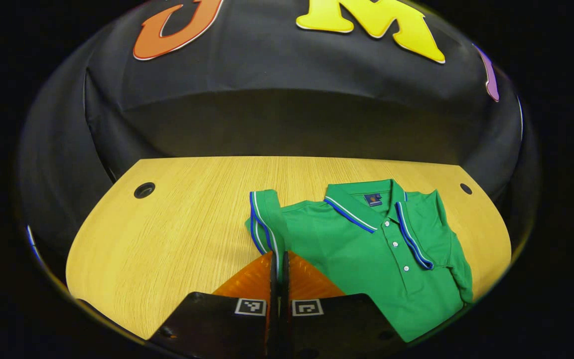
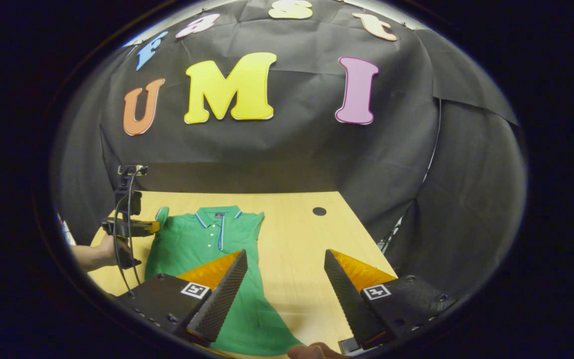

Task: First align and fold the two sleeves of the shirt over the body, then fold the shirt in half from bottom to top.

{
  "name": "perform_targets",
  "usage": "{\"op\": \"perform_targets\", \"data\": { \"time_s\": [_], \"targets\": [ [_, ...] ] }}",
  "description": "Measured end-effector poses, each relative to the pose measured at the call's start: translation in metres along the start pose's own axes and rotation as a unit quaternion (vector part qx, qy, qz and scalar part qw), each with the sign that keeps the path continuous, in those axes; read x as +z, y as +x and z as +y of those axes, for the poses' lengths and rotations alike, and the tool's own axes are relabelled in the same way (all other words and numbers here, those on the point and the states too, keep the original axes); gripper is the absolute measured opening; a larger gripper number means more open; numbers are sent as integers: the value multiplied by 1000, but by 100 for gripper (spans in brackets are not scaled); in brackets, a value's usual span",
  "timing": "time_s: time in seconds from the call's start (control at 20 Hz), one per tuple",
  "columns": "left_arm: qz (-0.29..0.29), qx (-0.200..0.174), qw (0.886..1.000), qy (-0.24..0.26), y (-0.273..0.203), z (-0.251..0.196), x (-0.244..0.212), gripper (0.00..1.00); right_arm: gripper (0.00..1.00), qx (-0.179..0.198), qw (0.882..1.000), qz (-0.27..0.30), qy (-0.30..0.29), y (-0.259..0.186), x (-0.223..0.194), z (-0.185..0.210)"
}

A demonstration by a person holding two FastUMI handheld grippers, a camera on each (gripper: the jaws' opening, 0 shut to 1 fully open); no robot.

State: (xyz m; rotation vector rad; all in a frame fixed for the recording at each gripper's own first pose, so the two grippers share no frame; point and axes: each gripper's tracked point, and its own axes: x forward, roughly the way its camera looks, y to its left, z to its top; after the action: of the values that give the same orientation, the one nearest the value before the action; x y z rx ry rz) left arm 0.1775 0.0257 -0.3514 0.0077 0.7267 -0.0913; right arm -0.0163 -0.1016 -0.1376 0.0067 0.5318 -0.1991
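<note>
Now, in the left gripper view, the left hand-held gripper (image 1: 278, 269) has its 2 fingers pressed together, and the striped cuff of the sleeve (image 1: 265, 224) seems to be pinched between them, low over the wooden surface (image 1: 167, 239). This sleeve is turned in at the left edge of the green polo shirt (image 1: 366, 249). The shirt lies flat on the surface, front side up, with its collar (image 1: 361, 204) toward the far edge and the buttons visible. At the right side, the other sleeve (image 1: 446, 234) is already folded over the body.

In the right gripper view, a hand (image 2: 100, 254) at the left holds the left hand-held gripper at the sleeve of the shirt (image 2: 192, 244). The right hand-held gripper (image 2: 285, 267) is spread wide and holds nothing. It is above the surface (image 2: 302, 249), just right of the shirt's lower part. A round hole (image 2: 319, 211) is in the surface, farther right.
</note>
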Motion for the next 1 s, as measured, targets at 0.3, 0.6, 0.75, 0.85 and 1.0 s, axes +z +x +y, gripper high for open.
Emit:
{"op": "perform_targets", "data": {
  "time_s": [0.3, 0.6, 0.75, 0.85, 1.0],
  "targets": [
    [13, -3, 1000, 14, 7, -53, 4, 6, 95, -12, 1000, 0, 5, -12, -8, -31],
    [20, -18, 1000, 10, 18, -113, 0, 10, 95, -29, 999, 21, 11, -26, -30, -63],
    [14, -32, 999, 4, 18, -133, 2, 17, 95, -27, 999, 20, 9, -26, -29, -68],
    [7, -44, 999, 3, 12, -142, 7, 20, 95, -20, 1000, 19, 8, -24, -29, -66],
    [-6, -49, 999, 0, -5, -144, 15, 59, 95, -10, 1000, 14, 6, -19, -24, -60]
  ]
}}
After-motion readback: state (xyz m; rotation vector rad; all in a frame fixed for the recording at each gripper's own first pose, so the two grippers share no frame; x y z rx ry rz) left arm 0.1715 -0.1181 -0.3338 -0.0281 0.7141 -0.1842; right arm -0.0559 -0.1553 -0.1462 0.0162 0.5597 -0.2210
